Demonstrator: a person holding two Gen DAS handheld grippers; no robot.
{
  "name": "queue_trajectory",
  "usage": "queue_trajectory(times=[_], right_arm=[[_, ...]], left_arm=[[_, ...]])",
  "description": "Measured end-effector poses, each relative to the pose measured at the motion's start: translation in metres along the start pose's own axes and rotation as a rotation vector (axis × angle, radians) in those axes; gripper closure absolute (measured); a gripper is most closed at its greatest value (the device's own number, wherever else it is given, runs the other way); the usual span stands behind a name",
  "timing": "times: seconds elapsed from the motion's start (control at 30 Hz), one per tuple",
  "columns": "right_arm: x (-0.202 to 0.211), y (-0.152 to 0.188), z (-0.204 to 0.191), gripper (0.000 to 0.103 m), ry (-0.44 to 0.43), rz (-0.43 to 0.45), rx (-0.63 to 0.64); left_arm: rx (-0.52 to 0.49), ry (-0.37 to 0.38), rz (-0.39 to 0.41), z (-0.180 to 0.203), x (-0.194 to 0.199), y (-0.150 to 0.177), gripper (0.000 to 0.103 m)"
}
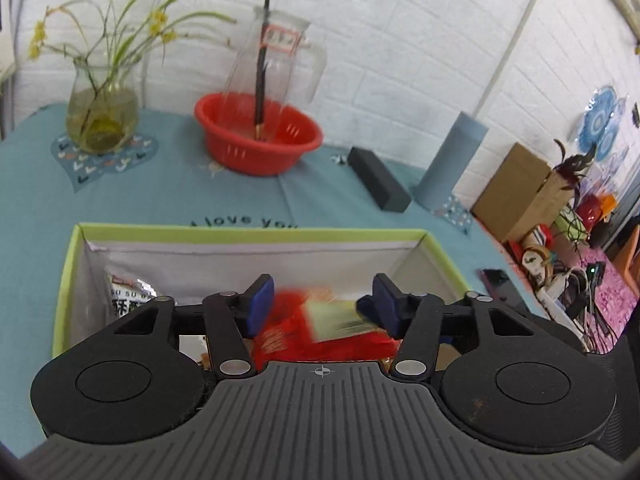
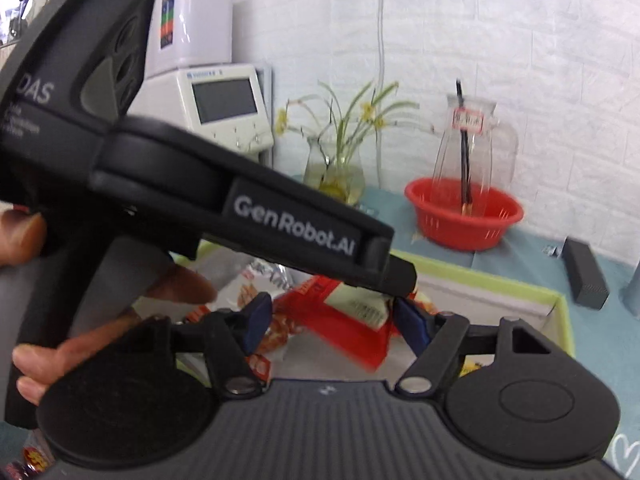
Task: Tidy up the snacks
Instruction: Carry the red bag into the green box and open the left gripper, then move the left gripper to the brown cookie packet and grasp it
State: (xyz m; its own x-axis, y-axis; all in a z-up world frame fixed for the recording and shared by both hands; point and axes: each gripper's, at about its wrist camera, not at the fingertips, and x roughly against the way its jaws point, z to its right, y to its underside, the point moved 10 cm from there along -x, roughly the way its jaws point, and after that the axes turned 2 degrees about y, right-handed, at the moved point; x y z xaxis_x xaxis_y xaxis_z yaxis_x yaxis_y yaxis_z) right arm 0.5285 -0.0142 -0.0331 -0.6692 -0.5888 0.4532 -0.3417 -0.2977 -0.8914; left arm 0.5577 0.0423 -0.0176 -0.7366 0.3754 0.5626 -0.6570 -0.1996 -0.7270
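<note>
the left gripper (image 1: 322,308) hangs over the green-rimmed box (image 1: 248,235), its blue pads parted and pressing on nothing; a blurred red snack packet (image 1: 316,326) lies loose in the gap between them, inside the box. at ten o'clock from it a silver snack bag (image 1: 128,292) leans in the box's near-left corner. the right gripper (image 2: 334,322) is likewise unclenched, the same red packet below its spread pads. beyond the box, at twelve o'clock, a red basket (image 1: 258,140) holds a glass jug (image 1: 276,60); at eleven o'clock stands a flower vase (image 1: 102,118), at two o'clock a black block (image 1: 378,178).
</note>
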Motion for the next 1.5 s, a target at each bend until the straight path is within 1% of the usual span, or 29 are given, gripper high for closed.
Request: queue_trajectory(times=[0.03,0.1,0.13,0.17,0.23,0.3,0.33,0.4,0.47,0.53,0.63,0.7,0.77,0.8,0.83,0.9,0.97,1.03,1.1,1.17,1.2,1.23,1.27,1.37,1.4,1.47,1.5], right_arm=[[0.003,0.001,0.002,0.027,0.005,0.003,-0.002],[0.017,0.001,0.005,0.023,0.012,0.025,-0.013],[0.029,0.0,0.006,0.02,0.021,0.041,-0.021],[0.044,0.002,0.007,0.018,0.032,0.055,-0.027],[0.074,0.009,0.007,0.016,0.055,0.081,-0.036],[0.107,0.021,0.004,0.009,0.08,0.102,-0.054],[0.124,0.028,0.001,0.009,0.091,0.104,-0.067],[0.151,0.045,-0.008,0.009,0.096,0.105,-0.09],[0.178,0.069,-0.023,0.009,0.09,0.082,-0.115],[0.198,0.092,-0.04,0.009,0.08,0.052,-0.139],[0.22,0.134,-0.076,0.009,0.051,-0.001,-0.166],[0.225,0.158,-0.099,0.009,0.031,-0.035,-0.194],[0.227,0.175,-0.118,0.009,0.021,-0.059,-0.197],[0.224,0.179,-0.124,0.009,0.018,-0.071,-0.183],[0.221,0.18,-0.129,0.009,0.019,-0.082,-0.159],[0.212,0.176,-0.138,0.009,-0.002,-0.096,-0.092],[0.201,0.167,-0.148,0.009,-0.03,-0.103,-0.017],[0.189,0.155,-0.154,0.009,-0.059,-0.094,0.045],[0.17,0.154,-0.152,0.009,-0.075,-0.133,0.068],[0.157,0.158,-0.149,0.009,-0.074,-0.159,0.05],[0.155,0.161,-0.152,0.009,-0.09,-0.173,0.035],[0.156,0.167,-0.157,0.009,-0.111,-0.19,0.008],[0.16,0.169,-0.16,0.009,-0.108,-0.175,0.002],[0.177,0.179,-0.17,0.009,-0.092,-0.182,-0.018],[0.182,0.181,-0.171,0.009,-0.082,-0.176,-0.039],[0.186,0.184,-0.166,0.009,-0.029,-0.172,-0.07],[0.186,0.185,-0.163,0.009,-0.004,-0.174,-0.075]], left_arm=[[0.012,0.008,0.004,-0.001,0.003,0.001,0.064],[0.018,0.013,0.033,0.0,0.015,-0.001,0.058],[0.017,0.01,0.045,0.002,0.024,-0.001,0.052],[0.012,0.014,0.058,0.007,0.034,-0.001,0.048],[-0.002,0.035,0.08,0.017,0.057,0.005,0.047],[-0.014,0.056,0.091,0.029,0.08,0.016,0.042],[-0.018,0.069,0.095,0.035,0.091,0.023,0.038],[-0.035,0.096,0.09,0.047,0.111,0.044,0.039],[-0.041,0.132,0.073,0.057,0.129,0.071,0.04],[-0.045,0.173,0.032,0.066,0.144,0.105,0.041],[-0.057,0.178,-0.042,0.069,0.157,0.16,0.042],[-0.068,0.16,-0.093,0.066,0.162,0.194,0.044],[-0.035,0.131,-0.139,0.057,0.166,0.224,0.045],[-0.009,0.128,-0.149,0.054,0.169,0.232,0.048],[0.022,0.139,-0.147,0.05,0.174,0.237,0.053],[0.077,0.166,-0.139,0.049,0.185,0.241,0.053],[0.108,0.18,-0.091,0.045,0.201,0.236,0.05],[0.109,0.154,-0.049,0.038,0.214,0.231,0.047],[0.113,0.126,-0.021,0.029,0.223,0.227,0.046],[0.131,0.12,-0.009,0.023,0.229,0.226,0.044],[0.14,0.124,-0.005,0.019,0.232,0.227,0.043],[0.145,0.128,-0.004,0.018,0.233,0.228,0.042],[0.145,0.133,-0.004,0.016,0.233,0.23,0.042],[0.128,0.169,-0.028,0.021,0.228,0.233,0.042],[0.122,0.198,-0.046,0.027,0.224,0.236,0.042],[0.108,0.255,-0.091,0.041,0.215,0.242,0.044],[0.103,0.264,-0.111,0.047,0.21,0.244,0.045]])
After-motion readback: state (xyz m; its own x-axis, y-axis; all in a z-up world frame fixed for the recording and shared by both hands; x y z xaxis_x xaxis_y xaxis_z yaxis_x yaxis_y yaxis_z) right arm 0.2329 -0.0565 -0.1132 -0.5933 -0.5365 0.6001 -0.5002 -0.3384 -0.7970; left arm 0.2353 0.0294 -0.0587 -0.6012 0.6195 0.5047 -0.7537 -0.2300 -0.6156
